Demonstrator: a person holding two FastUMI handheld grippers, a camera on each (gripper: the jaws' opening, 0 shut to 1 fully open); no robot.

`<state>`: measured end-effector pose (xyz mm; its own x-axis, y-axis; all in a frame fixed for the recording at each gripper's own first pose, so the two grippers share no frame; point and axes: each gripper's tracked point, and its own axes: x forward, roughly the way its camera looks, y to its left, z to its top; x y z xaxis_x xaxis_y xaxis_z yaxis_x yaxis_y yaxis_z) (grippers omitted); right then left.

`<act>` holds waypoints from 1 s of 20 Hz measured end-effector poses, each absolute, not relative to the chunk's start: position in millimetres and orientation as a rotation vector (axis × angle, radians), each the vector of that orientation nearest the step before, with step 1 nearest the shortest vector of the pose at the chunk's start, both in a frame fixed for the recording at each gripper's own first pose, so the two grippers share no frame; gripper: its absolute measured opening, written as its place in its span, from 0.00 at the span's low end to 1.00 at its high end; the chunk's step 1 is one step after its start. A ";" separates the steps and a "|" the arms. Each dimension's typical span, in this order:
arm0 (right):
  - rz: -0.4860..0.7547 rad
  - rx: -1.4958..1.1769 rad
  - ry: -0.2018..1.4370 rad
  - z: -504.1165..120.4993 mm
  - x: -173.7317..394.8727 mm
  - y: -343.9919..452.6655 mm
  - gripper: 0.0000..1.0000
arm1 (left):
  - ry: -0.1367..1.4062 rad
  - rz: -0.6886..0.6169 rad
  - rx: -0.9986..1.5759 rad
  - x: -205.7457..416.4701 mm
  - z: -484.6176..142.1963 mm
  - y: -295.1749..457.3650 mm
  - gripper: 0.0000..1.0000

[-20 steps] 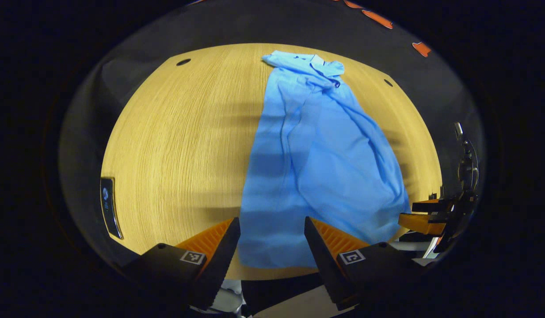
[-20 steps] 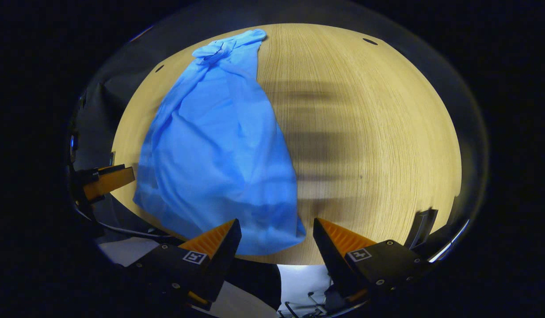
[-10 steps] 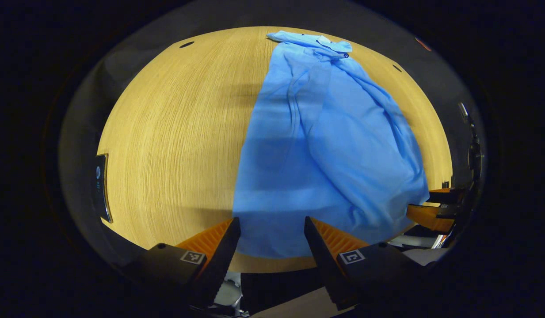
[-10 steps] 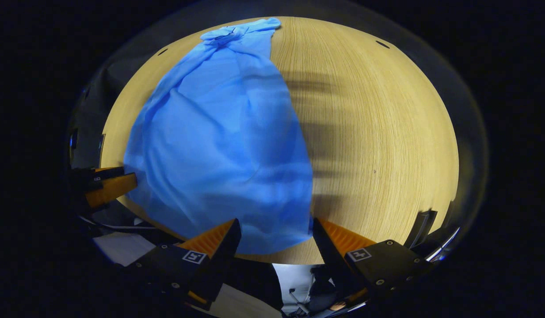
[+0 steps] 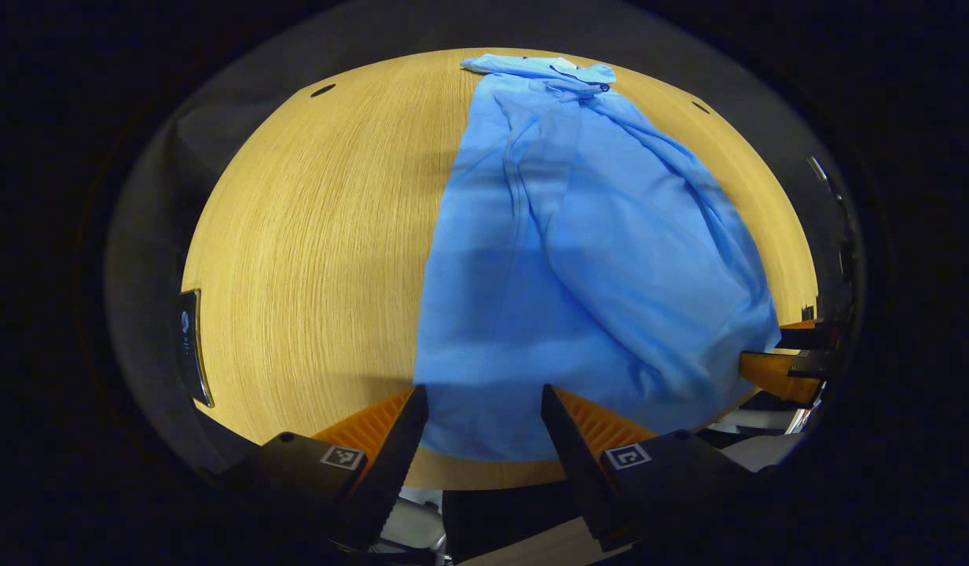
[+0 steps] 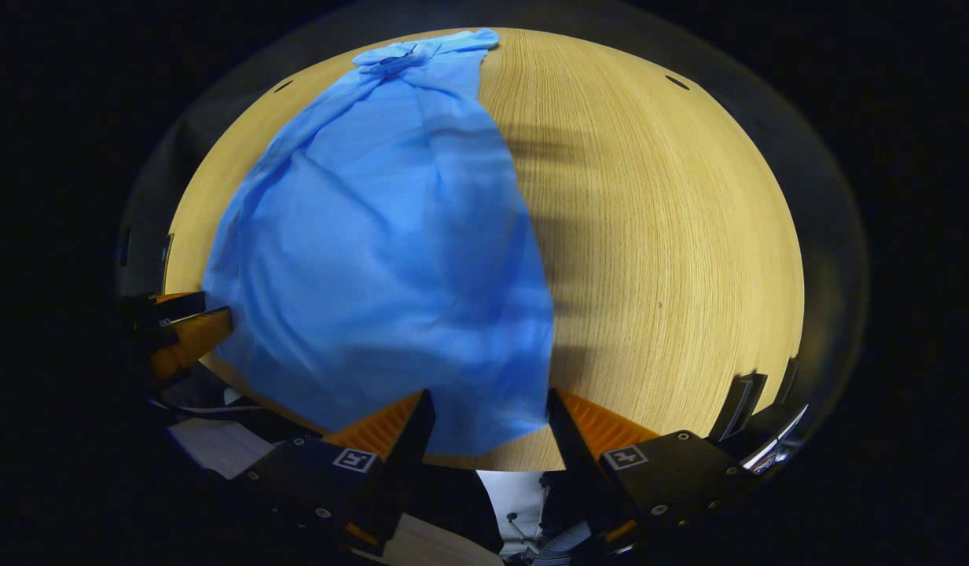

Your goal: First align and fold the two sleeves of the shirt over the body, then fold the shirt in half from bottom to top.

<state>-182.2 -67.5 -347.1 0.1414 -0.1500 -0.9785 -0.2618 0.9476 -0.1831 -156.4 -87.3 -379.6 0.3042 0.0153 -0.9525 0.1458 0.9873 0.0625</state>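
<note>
A light blue shirt [image 5: 578,259] lies lengthwise on the round wooden table [image 5: 311,251], collar at the far edge, hem at the near edge. Its sleeves are folded in over the body. My left gripper [image 5: 482,397] is open, its fingers straddling the hem's left corner. In the right gripper view the same shirt [image 6: 382,251] spreads left of centre. My right gripper [image 6: 490,401] is open over the hem's right corner. The right gripper [image 5: 783,358] also shows at the far right of the left gripper view, and the left gripper [image 6: 181,330] at the far left of the right gripper view.
A dark phone-like device [image 5: 190,346] lies near the table's left rim. Small dark holes [image 5: 322,90] mark the tabletop near its far edge. Another dark object [image 6: 735,405] sits at the table's near right rim. Bare wood flanks the shirt.
Both grippers have come closer to the shirt's hem, which now lies between each pair of fingers. The right gripper's fingers have narrowed slightly.
</note>
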 end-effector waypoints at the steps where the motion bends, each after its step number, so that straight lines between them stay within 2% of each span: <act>1: 0.081 -0.343 1.434 -348.3 -182.6 -68.7 0.82 | 1.253 -0.094 0.153 -156.4 -379.8 -87.9 0.93; 2: 0.079 -0.339 1.434 -348.4 -182.5 -68.8 0.65 | 1.246 -0.097 0.153 -154.3 -380.4 -89.2 0.78; 3: 0.079 -0.334 1.432 -347.5 -182.1 -68.5 0.57 | 1.244 -0.103 0.157 -153.6 -379.2 -89.4 0.64; 4: 0.080 -0.327 1.429 -347.7 -182.5 -68.5 0.40 | 1.238 -0.108 0.158 -152.2 -379.5 -90.4 0.49; 5: 0.081 -0.307 1.426 -347.8 -183.1 -66.6 0.34 | 1.231 -0.110 0.151 -151.1 -378.2 -91.5 0.34; 6: 0.080 -0.277 1.424 -347.9 -182.9 -63.7 0.18 | 1.234 -0.112 0.149 -151.5 -378.6 -91.4 0.19; 7: 0.084 -0.262 1.425 -347.9 -183.3 -61.7 0.11 | 1.224 -0.113 0.138 -148.8 -376.3 -92.9 0.10; 8: 0.093 -0.247 1.439 -349.6 -183.8 -59.3 0.01 | 1.235 -0.113 0.132 -153.2 -375.9 -92.4 0.07; 9: 0.091 -0.229 1.442 -346.5 -183.2 -56.2 0.01 | 1.233 -0.112 0.134 -149.8 -374.3 -90.0 0.04; 13: 0.100 -0.227 1.362 -323.7 -151.9 -48.2 0.00 | 1.189 -0.117 0.079 -130.6 -349.7 -97.7 0.04; 20: 0.110 -0.194 1.225 -279.9 -83.0 -32.4 0.01 | 1.051 -0.116 0.051 -52.4 -300.2 -98.2 0.04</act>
<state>-83.0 -32.4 -279.9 0.3360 -0.0210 -0.9416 -0.1880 0.9781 -0.0888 -52.4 -98.2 -300.2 0.4909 -0.0714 -0.8683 0.1202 0.9927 -0.0137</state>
